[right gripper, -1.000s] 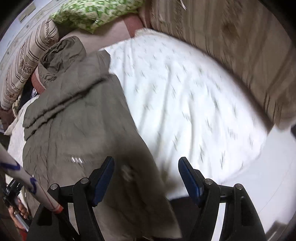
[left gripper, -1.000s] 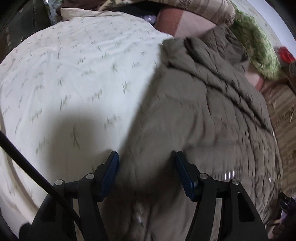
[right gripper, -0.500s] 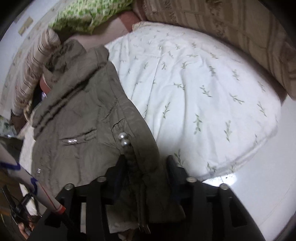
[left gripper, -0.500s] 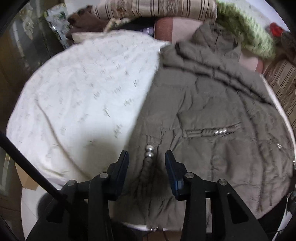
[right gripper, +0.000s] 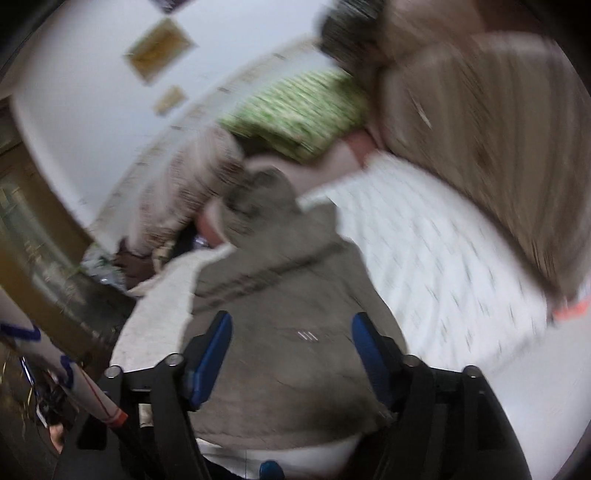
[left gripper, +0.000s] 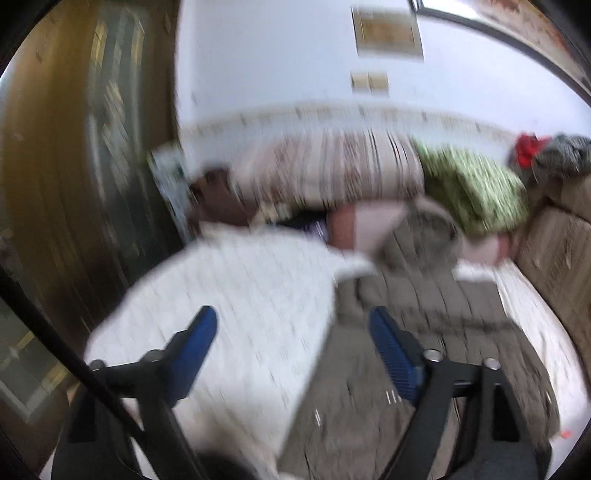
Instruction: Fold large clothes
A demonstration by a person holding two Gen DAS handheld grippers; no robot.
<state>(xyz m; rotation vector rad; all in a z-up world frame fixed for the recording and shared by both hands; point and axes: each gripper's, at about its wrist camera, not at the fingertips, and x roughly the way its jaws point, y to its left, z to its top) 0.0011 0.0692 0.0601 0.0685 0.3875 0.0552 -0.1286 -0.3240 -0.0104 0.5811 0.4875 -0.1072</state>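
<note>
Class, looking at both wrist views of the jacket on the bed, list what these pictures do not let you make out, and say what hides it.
- Jacket hem, left wrist view: cut off by the lower edge and the left gripper.
- Jacket pocket detail, right wrist view: motion blur.
- Bedsheet print, both views: smeared by blur.
- Wall pictures: too blurred to read.
- Near jacket edge, right wrist view: behind the right gripper.

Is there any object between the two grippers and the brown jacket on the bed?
Nothing visible is in the way. Both the left gripper and the right gripper are open and empty, their jaws just opened wider. The jacket lies flat on the white sheet ahead of them, with only air between.
</note>
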